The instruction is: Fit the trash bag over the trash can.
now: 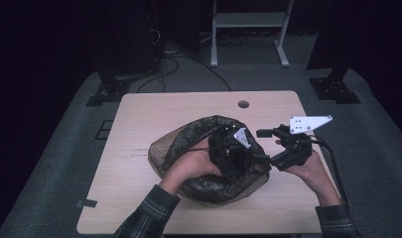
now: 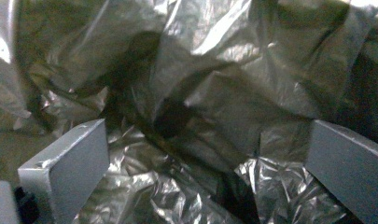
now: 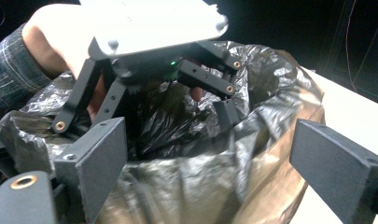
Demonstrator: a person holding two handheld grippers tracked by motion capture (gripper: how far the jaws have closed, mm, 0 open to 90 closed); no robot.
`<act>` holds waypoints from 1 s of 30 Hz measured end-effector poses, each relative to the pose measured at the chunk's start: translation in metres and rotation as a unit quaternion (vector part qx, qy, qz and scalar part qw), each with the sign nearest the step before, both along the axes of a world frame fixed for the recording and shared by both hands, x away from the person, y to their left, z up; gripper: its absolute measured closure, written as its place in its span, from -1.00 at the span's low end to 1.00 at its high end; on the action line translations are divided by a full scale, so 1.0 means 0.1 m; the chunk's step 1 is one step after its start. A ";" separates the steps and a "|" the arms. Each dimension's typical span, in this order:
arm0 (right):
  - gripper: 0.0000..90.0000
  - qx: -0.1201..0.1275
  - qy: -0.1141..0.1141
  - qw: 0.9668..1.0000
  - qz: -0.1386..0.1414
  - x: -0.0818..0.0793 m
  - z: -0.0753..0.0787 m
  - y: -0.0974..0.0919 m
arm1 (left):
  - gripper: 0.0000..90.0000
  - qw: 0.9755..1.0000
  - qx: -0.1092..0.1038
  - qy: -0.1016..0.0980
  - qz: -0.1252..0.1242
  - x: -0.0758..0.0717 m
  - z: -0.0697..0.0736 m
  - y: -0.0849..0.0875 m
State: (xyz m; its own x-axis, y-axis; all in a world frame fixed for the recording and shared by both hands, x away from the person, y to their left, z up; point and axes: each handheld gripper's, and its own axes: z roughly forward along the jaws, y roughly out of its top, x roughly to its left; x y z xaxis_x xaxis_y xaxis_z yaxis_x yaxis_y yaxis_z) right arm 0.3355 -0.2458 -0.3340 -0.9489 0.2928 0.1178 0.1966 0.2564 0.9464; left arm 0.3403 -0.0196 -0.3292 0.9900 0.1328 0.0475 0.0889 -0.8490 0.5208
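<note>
A dark, crumpled plastic bag (image 1: pixel 188 136) lies in the middle of the wooden table (image 1: pixel 139 114), its mouth turned up. My left gripper (image 1: pixel 233 148) reaches down into that mouth. In the left gripper view its jaws (image 2: pixel 207 126) stand wide apart, open, with only the wrinkled bag lining (image 2: pixel 214 70) ahead. My right gripper (image 1: pixel 269 147) hovers at the bag's right rim. It is open (image 3: pixel 209 128), its jaws set either side of the bag edge (image 3: pixel 186 177) without pinching it. The left gripper (image 3: pixel 149 116) and the hand (image 3: pixel 56 37) holding it show beyond.
A round cable hole (image 1: pixel 243 104) sits near the table's far edge. Behind the table stand a white frame (image 1: pixel 248 29) and two black stand bases (image 1: pixel 106 91) (image 1: pixel 335 89). The right gripper's cable (image 1: pixel 332 158) trails toward the table's right edge.
</note>
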 end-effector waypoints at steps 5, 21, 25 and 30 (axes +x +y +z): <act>-0.78 -0.001 0.000 1.000 0.000 0.00 0.00 -0.01 | -1.00 1.000 0.008 0.016 -0.005 -0.04 -0.04 0.02; -0.78 0.000 -0.002 1.000 -0.004 0.00 0.02 -0.03 | -1.00 0.997 0.050 -0.004 0.067 0.25 -0.04 0.25; -0.78 0.000 -0.002 1.000 -0.005 0.00 0.02 -0.03 | -1.00 0.995 0.051 -0.013 0.081 0.32 -0.04 0.29; -0.78 0.001 -0.001 1.000 -0.004 -0.01 0.02 -0.03 | -1.00 0.995 0.053 -0.022 0.085 0.34 -0.05 0.28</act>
State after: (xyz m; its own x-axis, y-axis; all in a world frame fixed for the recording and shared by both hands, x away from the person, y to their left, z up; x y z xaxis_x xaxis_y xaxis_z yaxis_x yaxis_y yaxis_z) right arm 0.3350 -0.2489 -0.3324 -0.9468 0.3002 0.1160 0.1962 0.2528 0.9474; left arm 0.3745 0.0085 -0.3344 0.9505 0.2893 0.1135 0.2142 -0.8744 0.4353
